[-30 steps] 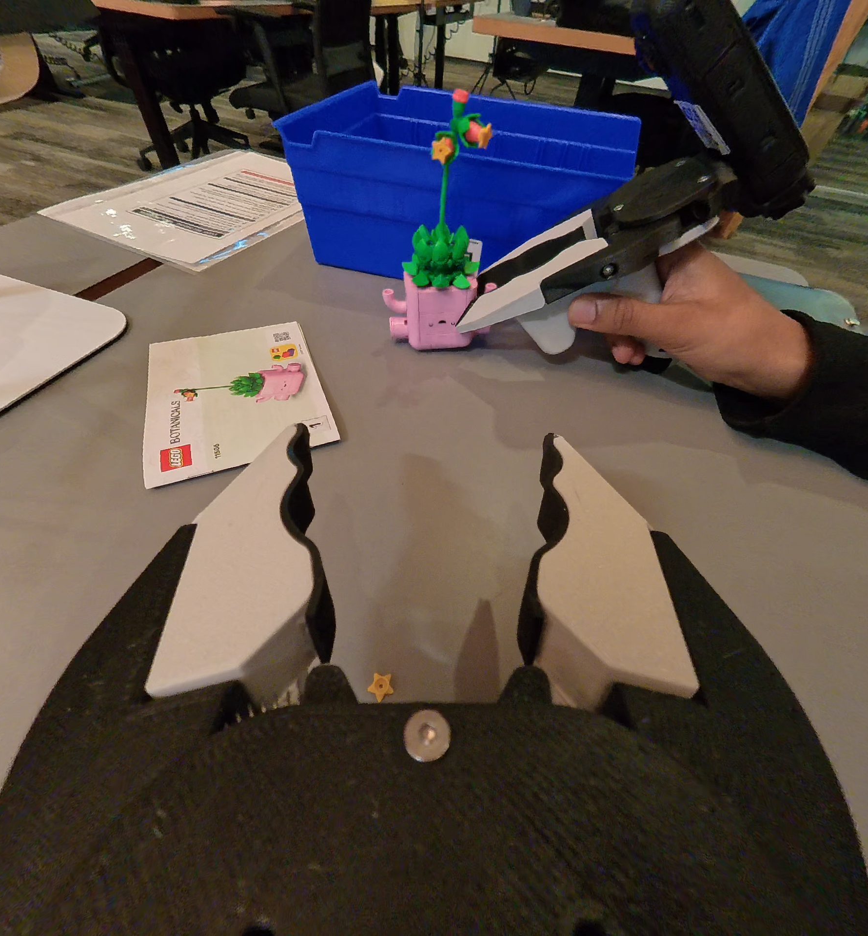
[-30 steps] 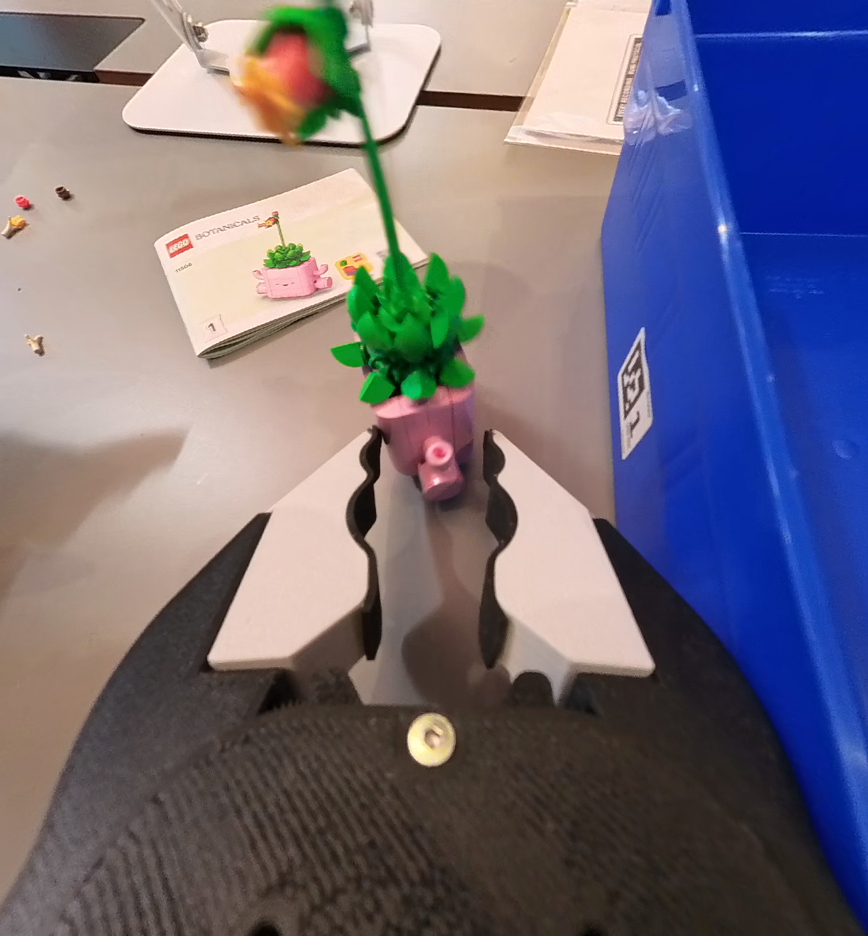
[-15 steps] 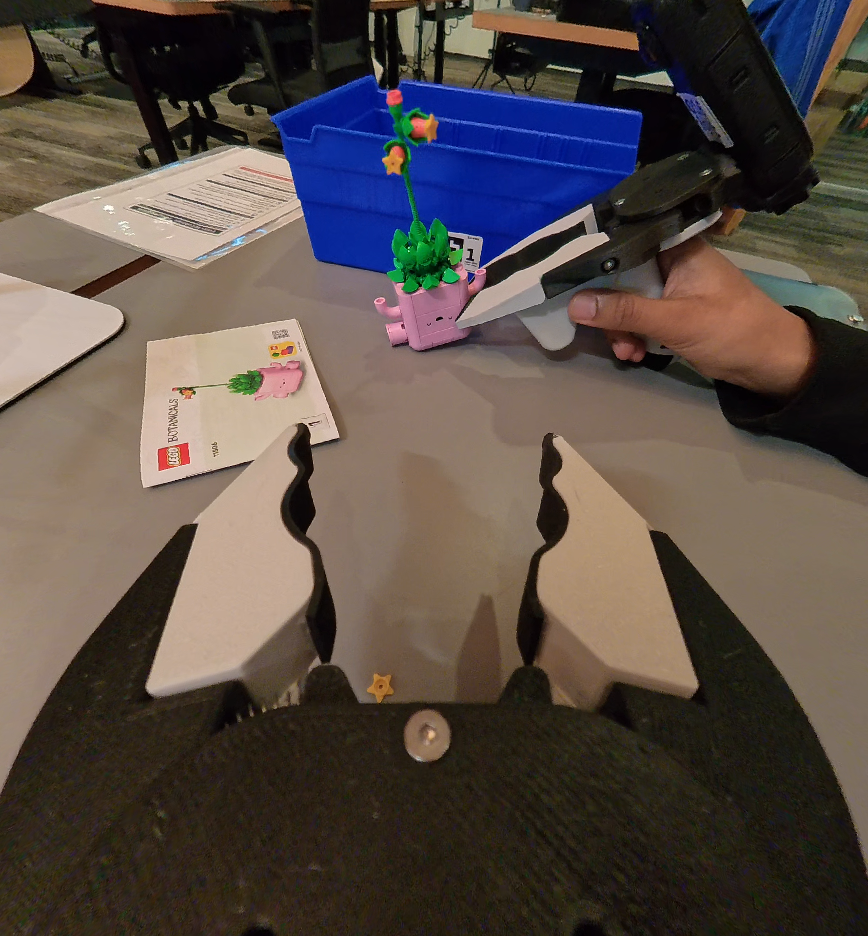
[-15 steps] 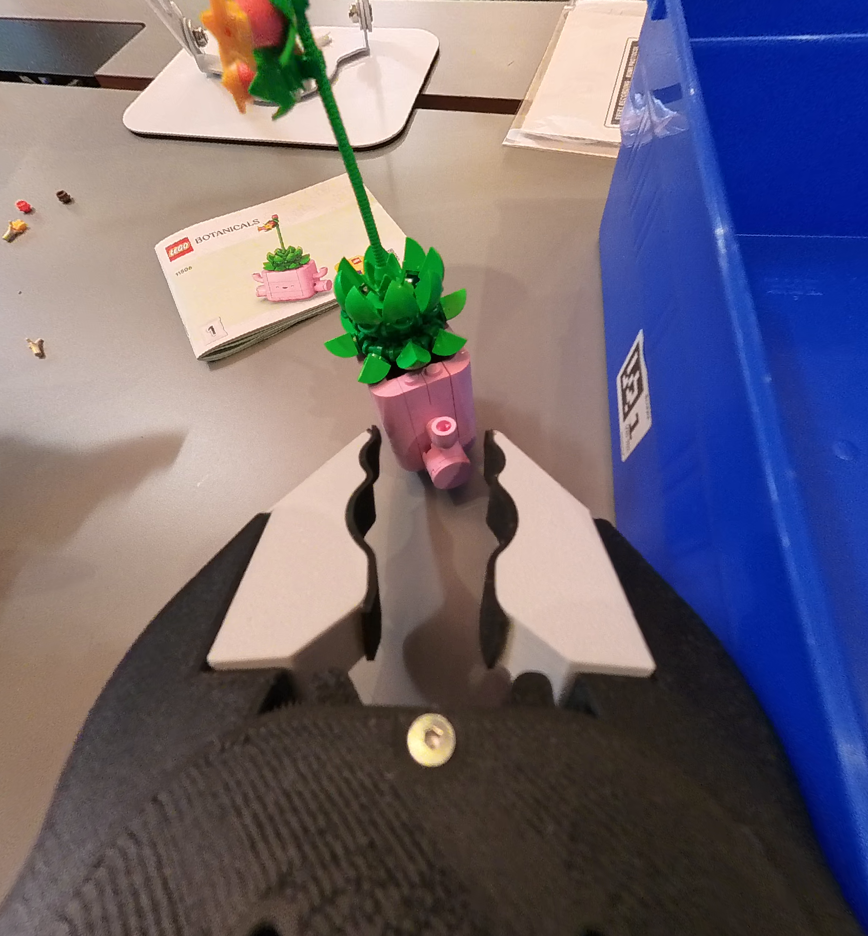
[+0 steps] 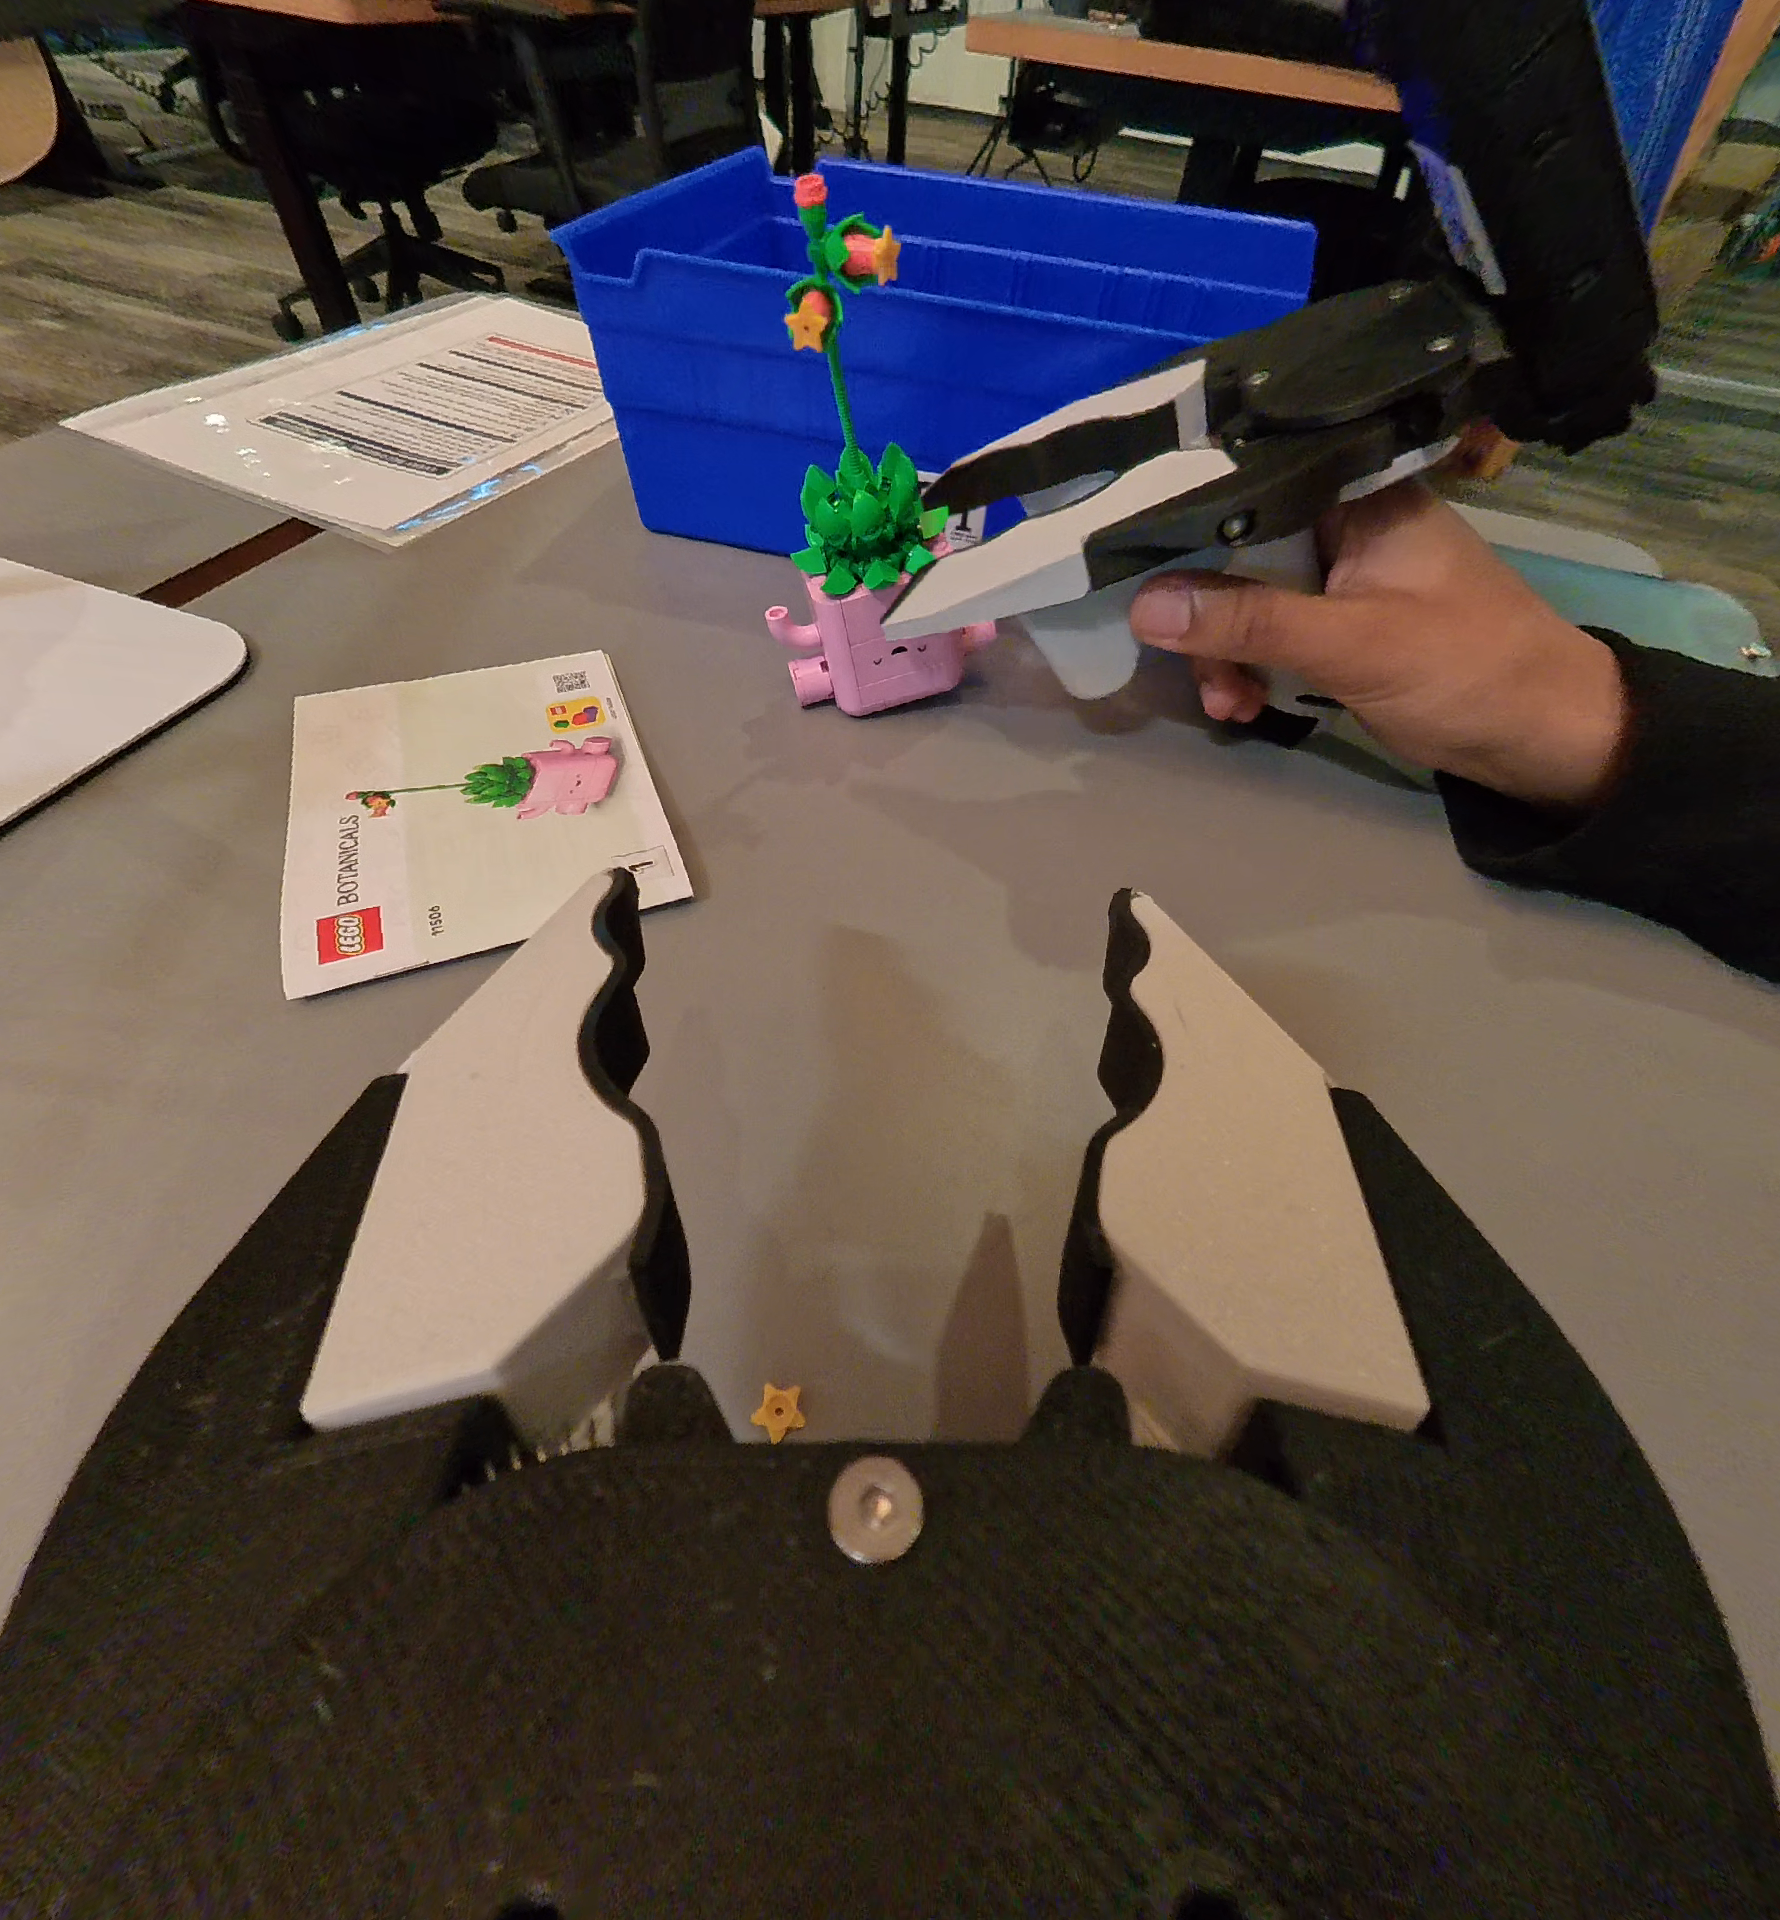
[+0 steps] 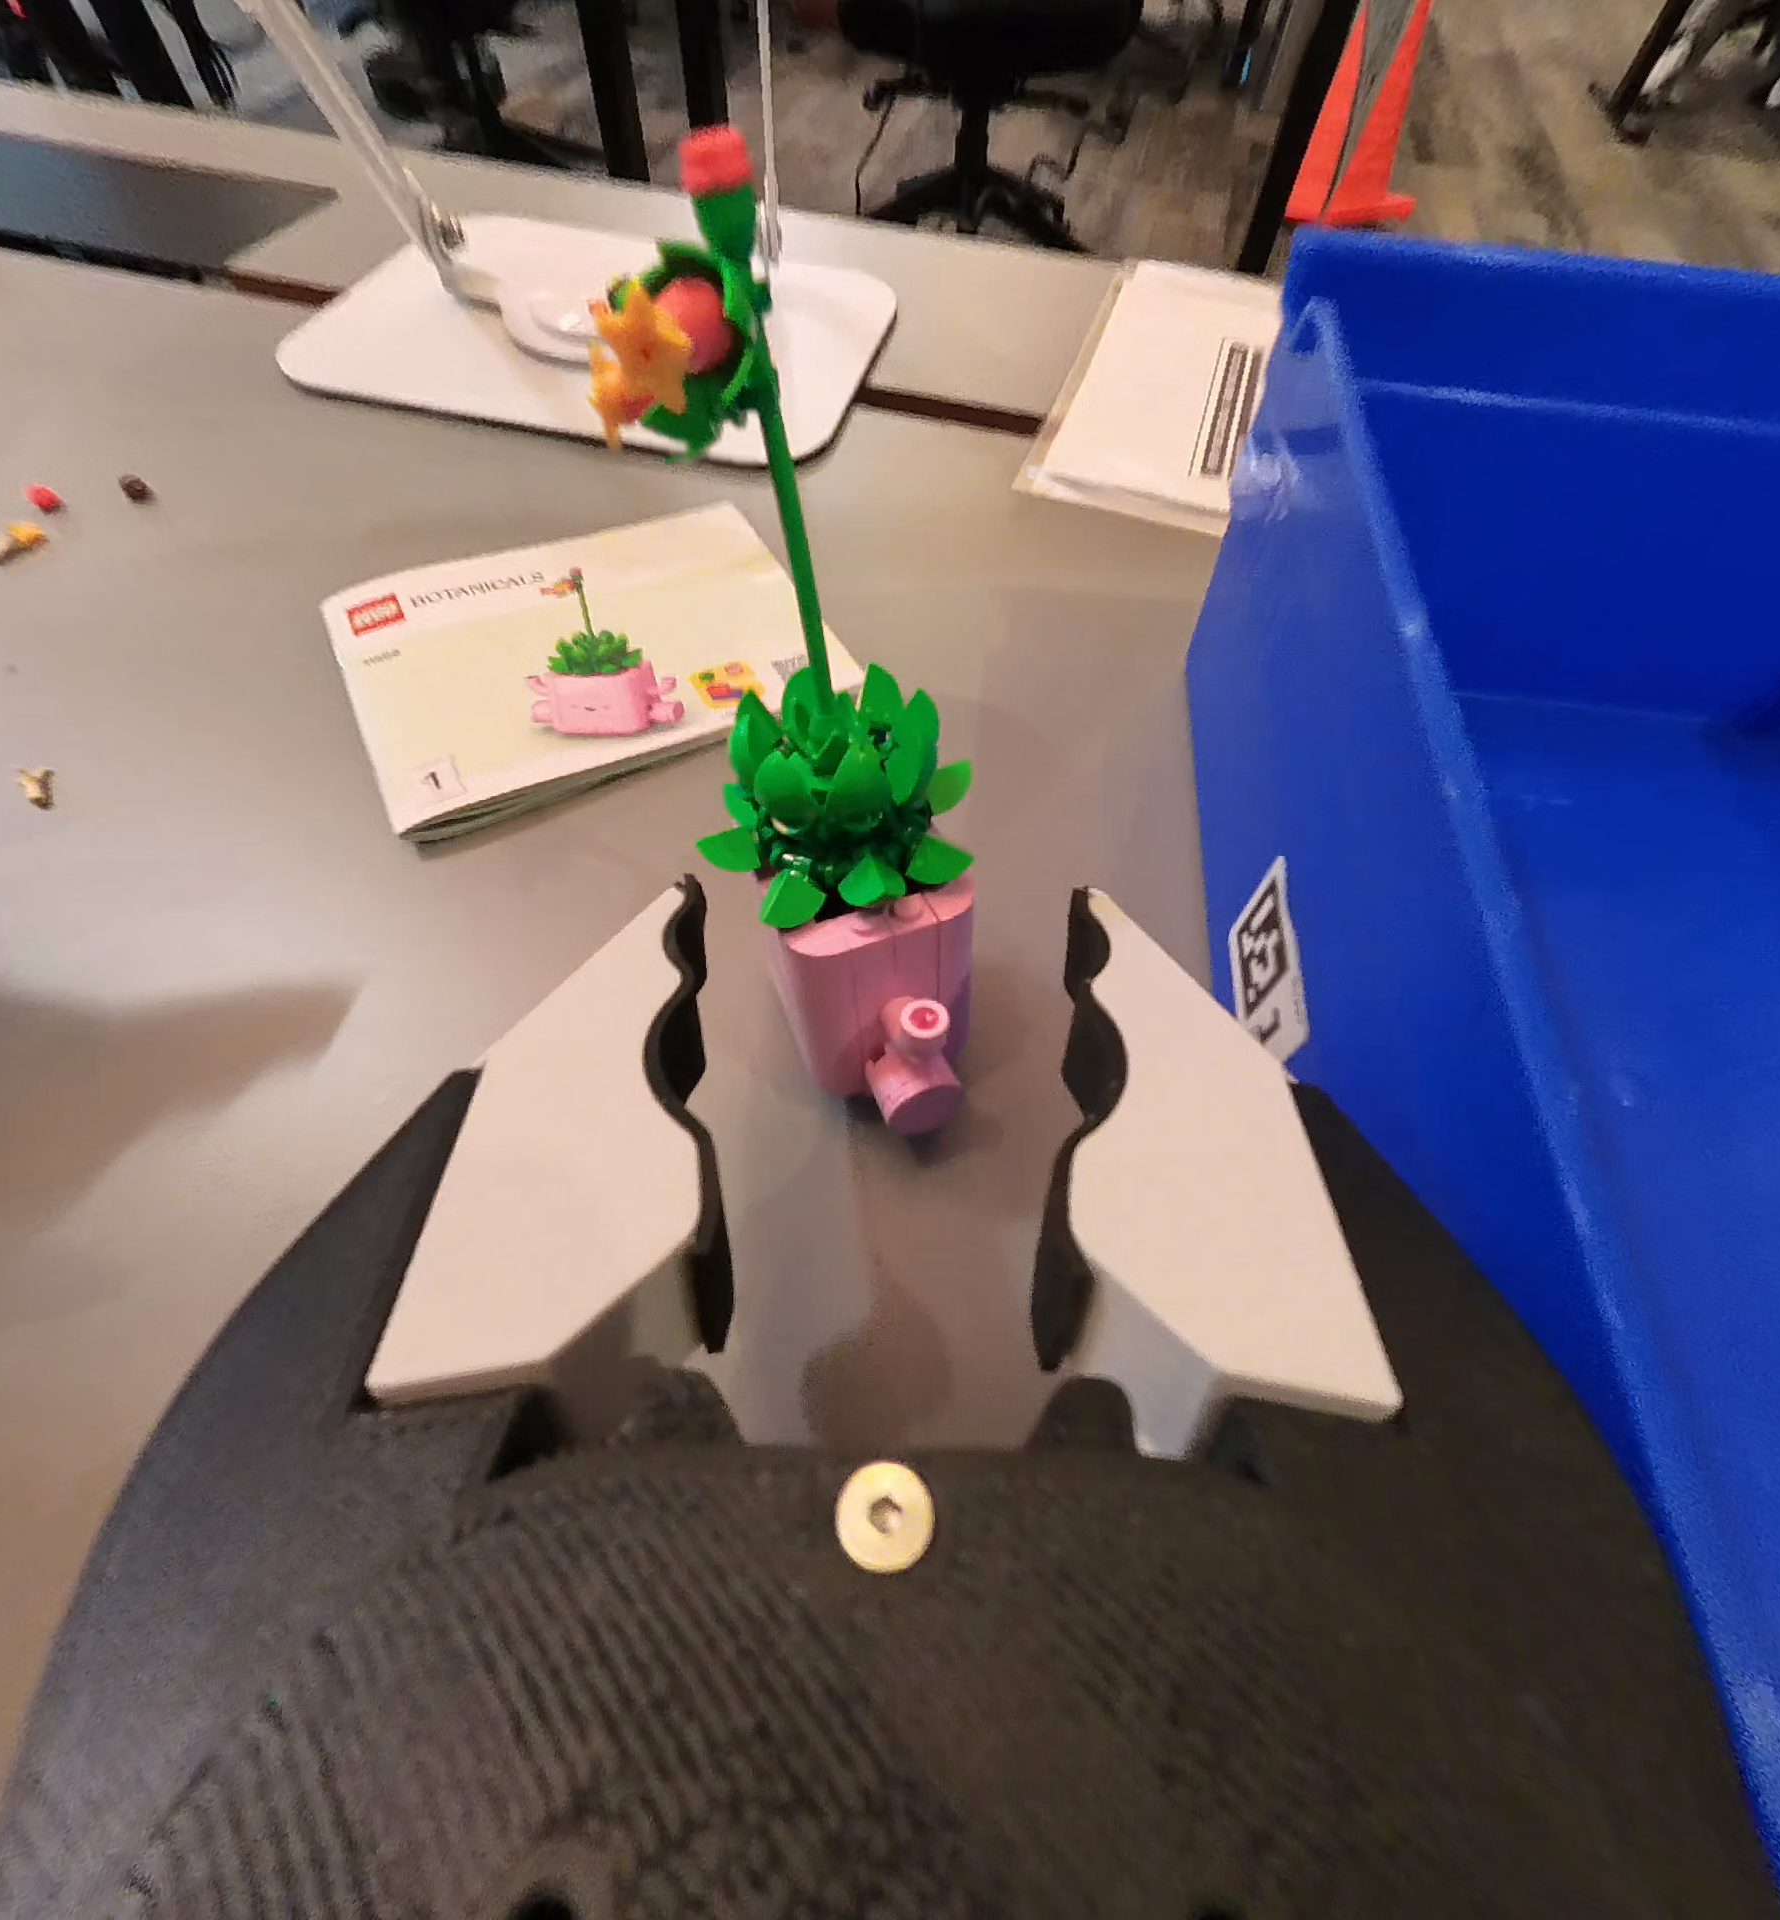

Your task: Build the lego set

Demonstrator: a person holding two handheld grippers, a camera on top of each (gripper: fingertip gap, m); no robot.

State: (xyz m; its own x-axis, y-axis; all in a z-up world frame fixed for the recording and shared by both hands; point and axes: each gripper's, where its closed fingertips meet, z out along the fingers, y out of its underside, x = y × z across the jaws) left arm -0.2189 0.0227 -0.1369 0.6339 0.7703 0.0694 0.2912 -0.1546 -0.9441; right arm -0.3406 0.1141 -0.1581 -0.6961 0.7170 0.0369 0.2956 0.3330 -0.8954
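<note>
The lego plant has a pink pot (image 6: 870,987), green leaves (image 6: 844,790) and a tall stem with red and yellow flowers (image 6: 678,343). It stands on the grey table (image 6: 190,1039) beside the blue bin. My right gripper (image 6: 888,896) is open, with its fingertips on either side of the pot and not touching it. In the left wrist view the pot (image 5: 881,660) sits farther off with the right gripper (image 5: 912,561) at it. My left gripper (image 5: 870,904) is open and empty above the table. A small yellow star piece (image 5: 777,1411) lies by its base.
A blue bin (image 6: 1540,727) stands right of the plant, also seen at the back (image 5: 969,343). The instruction booklet (image 6: 574,665) lies left of the plant. Several loose small pieces (image 6: 29,520) lie far left. A white stand base (image 6: 595,343) and a laminated sheet (image 6: 1156,405) are behind.
My right gripper has opened wider and let go of the pot. The plant rocked to the left and now stands near upright. My left gripper has not moved.
</note>
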